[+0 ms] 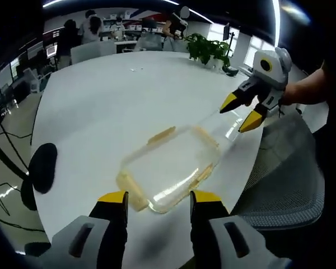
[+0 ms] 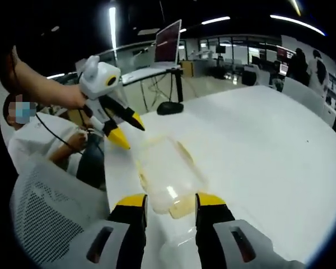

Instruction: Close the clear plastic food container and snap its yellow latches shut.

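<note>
In the left gripper view, the left tool (image 1: 158, 197) stands with its two yellow-tipped black jaws spread apart and nothing between them, poised just short of the near end of the clear rectangular plastic food container (image 1: 171, 168), which lies flat on the round white surface (image 1: 101, 106) near its edge. Pale yellow latches (image 1: 161, 135) sit along the container's sides, though the glare makes it hard to tell whether they are snapped down. Beyond the container's far end, the right tool (image 1: 241, 112) hangs in the air above the surface edge, its yellow tips parted and empty, held by a person's hand. In the right gripper view, the right tool (image 2: 171, 200) frames the same container (image 2: 167, 171) from the opposite end, jaws apart, the near end of the container just ahead of the tips, while the left tool (image 2: 129, 130) hovers past the far end with its tips parted. A grey mesh office chair (image 1: 288, 179) stands beside the surface, a dark oval object (image 2: 169, 107) rests farther along the surface, and a green potted plant (image 1: 208, 49) stands at the far side.
</note>
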